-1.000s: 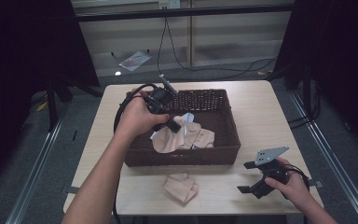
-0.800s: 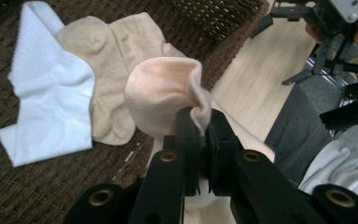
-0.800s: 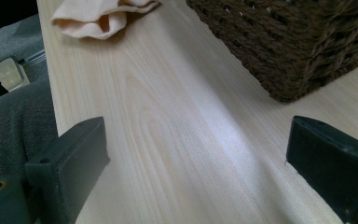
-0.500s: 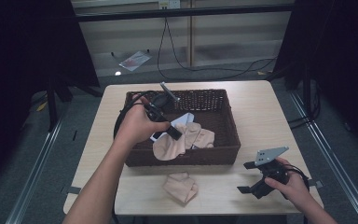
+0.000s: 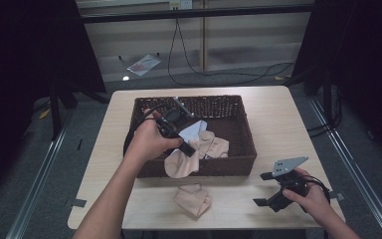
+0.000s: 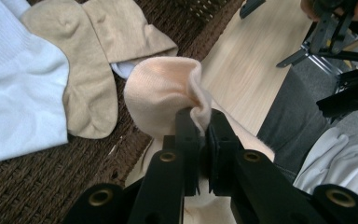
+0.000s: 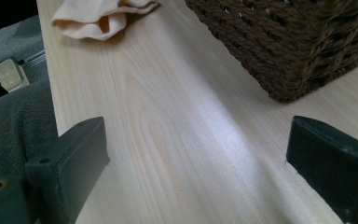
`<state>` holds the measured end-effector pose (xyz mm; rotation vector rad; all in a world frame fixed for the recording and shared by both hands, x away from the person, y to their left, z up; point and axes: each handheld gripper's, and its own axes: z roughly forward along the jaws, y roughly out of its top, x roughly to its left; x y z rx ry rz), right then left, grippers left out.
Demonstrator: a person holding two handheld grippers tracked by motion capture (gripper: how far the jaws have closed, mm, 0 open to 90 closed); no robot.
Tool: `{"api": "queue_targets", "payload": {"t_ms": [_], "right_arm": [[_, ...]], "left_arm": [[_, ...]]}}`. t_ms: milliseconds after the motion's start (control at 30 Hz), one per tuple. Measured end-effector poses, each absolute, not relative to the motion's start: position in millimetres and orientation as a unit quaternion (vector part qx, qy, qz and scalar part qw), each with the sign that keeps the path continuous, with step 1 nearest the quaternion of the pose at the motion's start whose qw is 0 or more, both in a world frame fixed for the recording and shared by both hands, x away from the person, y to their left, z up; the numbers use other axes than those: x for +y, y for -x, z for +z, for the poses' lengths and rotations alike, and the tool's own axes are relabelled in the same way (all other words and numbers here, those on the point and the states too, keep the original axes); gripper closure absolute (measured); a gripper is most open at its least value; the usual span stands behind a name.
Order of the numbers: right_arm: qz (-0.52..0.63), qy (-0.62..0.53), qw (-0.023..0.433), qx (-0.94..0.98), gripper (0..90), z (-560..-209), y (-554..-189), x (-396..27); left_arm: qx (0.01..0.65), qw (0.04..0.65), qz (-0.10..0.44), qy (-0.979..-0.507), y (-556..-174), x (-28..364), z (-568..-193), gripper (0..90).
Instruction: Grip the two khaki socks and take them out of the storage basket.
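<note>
On top of the wooden table (image 5: 278, 119) sits a big brown woven basket (image 5: 238, 124). Some socks lie inside it: a white sock (image 6: 14, 88) and a tan sock (image 6: 86, 79) next to each other. One more peach sock (image 5: 192, 199) lies crumpled on the table just in front of the basket.

The left gripper (image 6: 204, 133) is over the near side of the basket. Its two black jaws are squeezed tight on a fold of a pale peach sock (image 6: 163, 88). That sock hangs over the basket's front wall, half in and half out.

The right gripper (image 5: 263, 189) rests low near the table's front right corner. Its jaws are spread wide with nothing between them, only bare wood.

What could go wrong? The left gripper pinches only a small fold at the sock's edge. A quick pull could make the sock slip out and fall. The sock might also catch on the rough woven wall and tug the basket along.
</note>
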<state>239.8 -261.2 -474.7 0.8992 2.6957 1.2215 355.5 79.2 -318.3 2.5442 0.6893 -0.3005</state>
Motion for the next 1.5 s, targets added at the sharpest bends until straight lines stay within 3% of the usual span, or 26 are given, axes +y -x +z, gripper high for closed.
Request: {"api": "queue_targets", "payload": {"t_ms": [767,867,1033,1233,1500], "right_arm": [[0.393,-0.292,0.025,0.872,5.1,-474.4,-239.3,-260.3],[0.395,-0.293,0.023,0.870,5.1,-474.7,-239.3,-259.9],[0.396,-0.290,0.025,0.871,5.1,-474.7,-240.4,-259.8],[0.395,-0.291,0.024,0.871,5.1,-474.2,-240.1,-259.3],[0.394,-0.289,0.025,0.872,5.1,-474.7,-239.8,-259.2]], "left_arm": [[0.253,0.251,-0.102,-0.929,-337.1,79.8,-348.1,82.7],[0.259,0.253,-0.102,-0.926,-335.7,80.0,-351.8,74.9],[0.258,0.253,-0.092,-0.928,-329.0,78.0,-352.5,51.0],[0.254,0.267,-0.071,-0.927,-318.5,81.7,-358.0,29.4],[0.253,0.276,-0.040,-0.926,-309.8,97.9,-373.8,16.9]]}}
